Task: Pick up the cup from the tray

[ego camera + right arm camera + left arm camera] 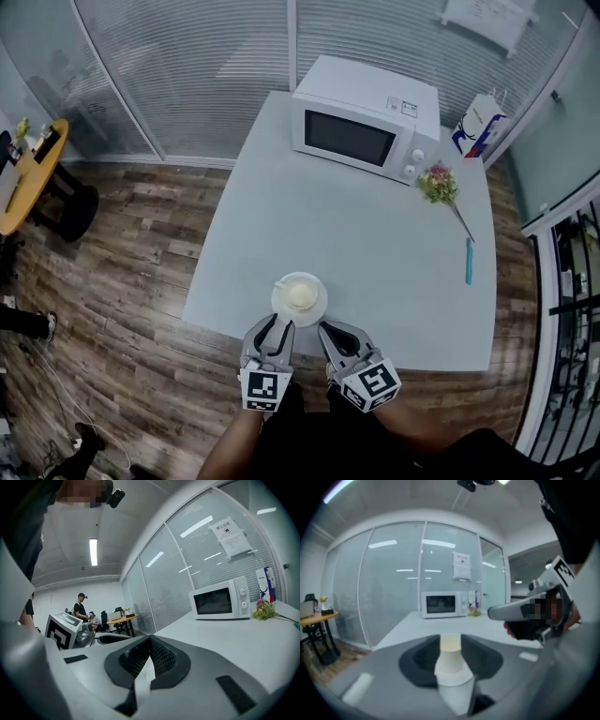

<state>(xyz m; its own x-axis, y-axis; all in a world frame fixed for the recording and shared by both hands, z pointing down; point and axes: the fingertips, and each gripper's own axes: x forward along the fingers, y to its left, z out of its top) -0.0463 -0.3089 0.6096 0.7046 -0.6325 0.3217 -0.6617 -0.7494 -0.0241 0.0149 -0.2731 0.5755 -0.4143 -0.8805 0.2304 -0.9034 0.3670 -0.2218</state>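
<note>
While the cup [300,295] stands on the round white tray [317,310] near the front edge of the table [375,234], we hold both grippers low at that edge, side by side.

Left gripper [278,323]: tips at the tray's near rim, pointing at the cup. Its own view shows the jaws a narrow way apart, the dark pads [423,656] flanking a gap. The cream-coloured cup fills the far end of that gap. We cannot tell whether the pads touch it. The cup is upright.

Right gripper [150,639]: just right of the left one and clear of the tray. Its jaws meet at the tips, leaving only a thin pale sliver behind them, and nothing is held.

Further back on the table:
- a white microwave [361,117] at the far edge, door closed
- a small bunch of flowers [438,183] lying just right of the microwave
- a blue pen [469,260] near the right edge, well apart from the tray
- a white and blue bag [478,127] standing beyond the far right corner

Glass partitions with blinds surround the table. A yellow round table [33,173] stands off to the left.
</note>
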